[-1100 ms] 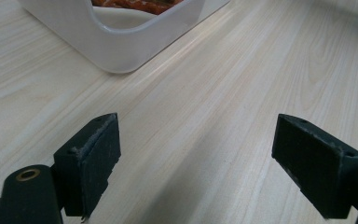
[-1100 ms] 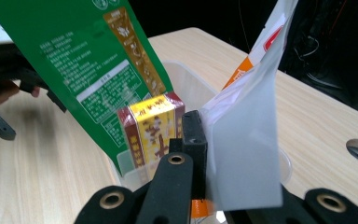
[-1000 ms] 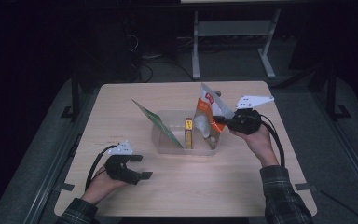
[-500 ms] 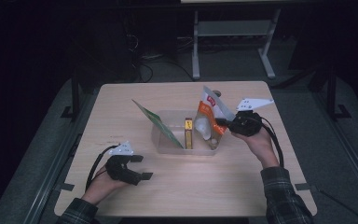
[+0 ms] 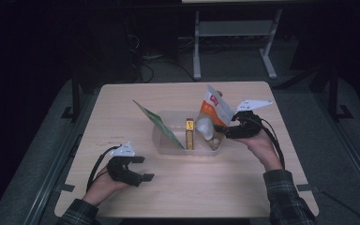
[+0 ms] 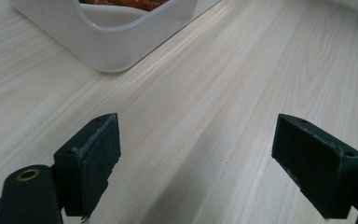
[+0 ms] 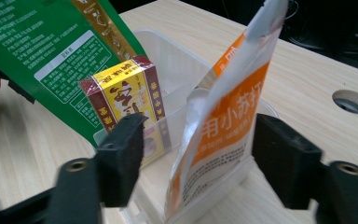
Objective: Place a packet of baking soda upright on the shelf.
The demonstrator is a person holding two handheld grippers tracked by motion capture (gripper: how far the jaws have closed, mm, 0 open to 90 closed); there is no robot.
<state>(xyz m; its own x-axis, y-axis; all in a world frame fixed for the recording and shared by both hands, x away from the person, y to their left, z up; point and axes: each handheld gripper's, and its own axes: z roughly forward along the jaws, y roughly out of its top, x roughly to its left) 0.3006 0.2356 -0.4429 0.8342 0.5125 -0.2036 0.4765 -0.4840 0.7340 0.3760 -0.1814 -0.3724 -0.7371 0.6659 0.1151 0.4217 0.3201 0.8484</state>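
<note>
The orange pouch [image 7: 223, 126] stands in the clear bin [image 5: 168, 143] beside the yellow box [image 7: 126, 100], between the right gripper [image 7: 198, 158]'s wide fingers, probably just released, while the left gripper [image 5: 138, 169] rests open-fingered on the counter [image 5: 243, 187].

The tabletop [image 6: 242, 93] is pale wood-grain with a smooth, faintly satin surface. The bin [image 7: 177, 60] is translucent, glossy plastic. The orange pouch [image 7: 228, 121] and green pouch [image 7: 51, 51] are shiny film; the yellow box [image 7: 126, 98] looks cellophane-wrapped. The fingers [image 6: 91, 163] are matt black, roughened at the edges.
</note>
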